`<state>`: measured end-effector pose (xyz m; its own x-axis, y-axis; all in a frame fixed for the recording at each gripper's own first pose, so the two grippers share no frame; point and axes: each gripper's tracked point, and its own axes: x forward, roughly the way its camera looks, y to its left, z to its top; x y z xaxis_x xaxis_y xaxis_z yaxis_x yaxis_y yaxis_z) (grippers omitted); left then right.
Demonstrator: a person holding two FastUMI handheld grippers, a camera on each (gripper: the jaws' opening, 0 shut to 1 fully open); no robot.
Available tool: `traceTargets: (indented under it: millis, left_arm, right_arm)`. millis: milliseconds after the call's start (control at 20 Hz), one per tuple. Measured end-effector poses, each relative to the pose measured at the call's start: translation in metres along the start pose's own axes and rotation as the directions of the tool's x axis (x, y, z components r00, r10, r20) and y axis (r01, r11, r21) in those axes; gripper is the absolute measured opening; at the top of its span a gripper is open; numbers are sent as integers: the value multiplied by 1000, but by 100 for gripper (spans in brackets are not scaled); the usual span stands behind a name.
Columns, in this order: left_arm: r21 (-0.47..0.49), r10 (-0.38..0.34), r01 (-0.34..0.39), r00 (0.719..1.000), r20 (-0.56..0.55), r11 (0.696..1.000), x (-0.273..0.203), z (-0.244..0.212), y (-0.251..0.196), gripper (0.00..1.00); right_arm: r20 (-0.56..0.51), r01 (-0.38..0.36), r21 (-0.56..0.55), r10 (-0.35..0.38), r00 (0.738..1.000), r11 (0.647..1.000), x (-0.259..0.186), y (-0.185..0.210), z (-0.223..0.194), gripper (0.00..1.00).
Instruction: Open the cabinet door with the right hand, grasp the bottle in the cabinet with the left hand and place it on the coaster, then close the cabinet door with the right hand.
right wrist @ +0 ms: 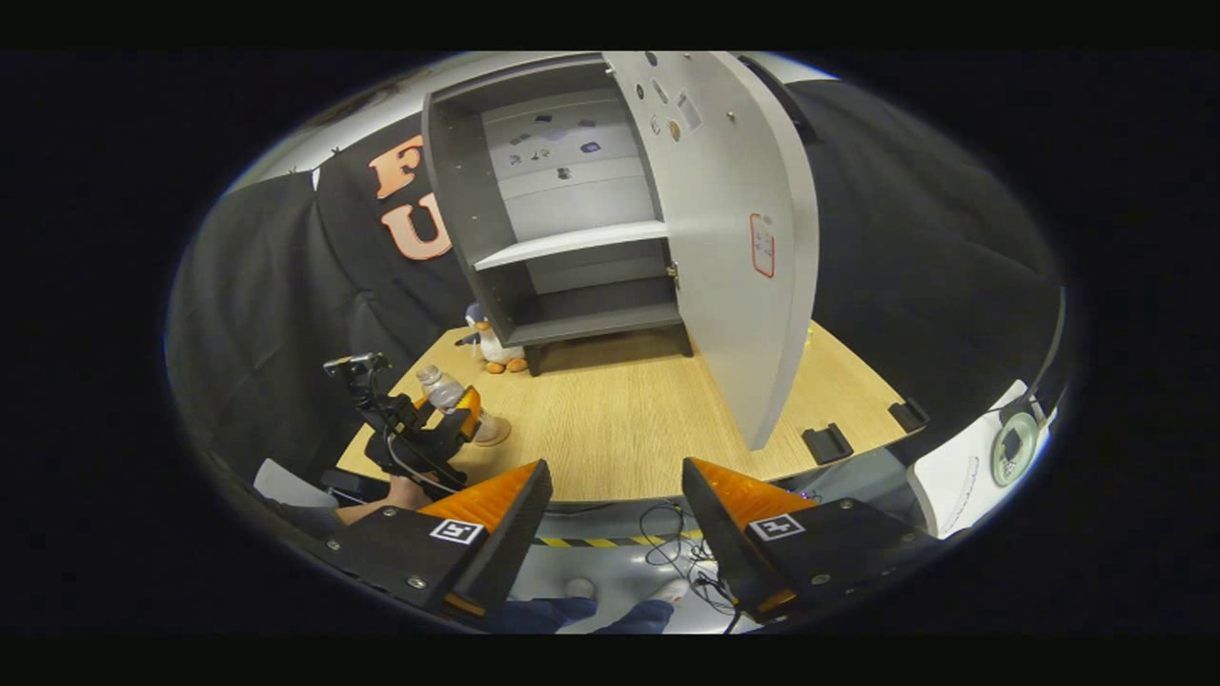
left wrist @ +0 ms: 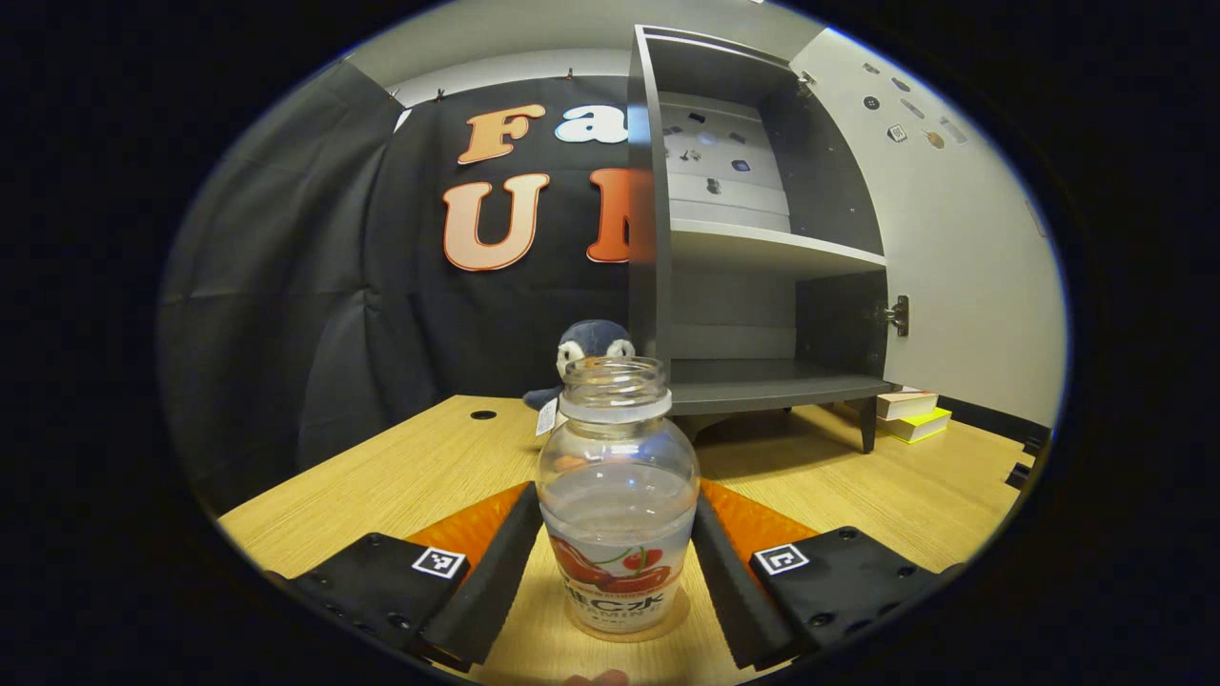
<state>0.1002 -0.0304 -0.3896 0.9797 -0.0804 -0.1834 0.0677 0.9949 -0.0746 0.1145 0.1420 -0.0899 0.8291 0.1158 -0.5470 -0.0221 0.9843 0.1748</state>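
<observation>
A clear bottle (left wrist: 618,495) without a cap, with a cherry label, stands upright on a round brown coaster (left wrist: 679,621) on the wooden table. My left gripper (left wrist: 618,510) has both black pads against the bottle's sides. In the right gripper view the same bottle (right wrist: 441,389), coaster (right wrist: 496,434) and left gripper (right wrist: 446,421) sit at the table's near left, with a hand behind them. The grey cabinet (right wrist: 572,238) stands at the back with its door (right wrist: 739,238) swung wide open and its shelves bare. My right gripper (right wrist: 615,481) hangs open off the table's front edge, holding nothing.
A plush penguin (left wrist: 593,343) sits by the cabinet's left foot. Books (left wrist: 910,414) lie on the table behind the open door. Two black clips (right wrist: 827,443) sit on the table's front right edge. Cables lie on the floor (right wrist: 667,562) below.
</observation>
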Motion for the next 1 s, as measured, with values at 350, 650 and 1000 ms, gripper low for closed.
traceTargets:
  millis: [350, 650, 1000]
  left_arm:
    - [-13, -12, 12, 1000, 19, 1000, 0, 11, 1, 95]
    - [-23, -28, 29, 999, 31, 999, -5, 20, -1, 95]
    - [-4, -41, 42, 997, 62, 999, -9, 38, -4, 95]
  right_arm:
    - [-3, -9, -4, 9, 1000, 1000, -1, 1, -2, 86]
    - [-6, -15, -3, 15, 1000, 1000, -2, 2, -3, 86]
    - [-4, -29, -7, 29, 1000, 1000, -4, 3, -3, 86]
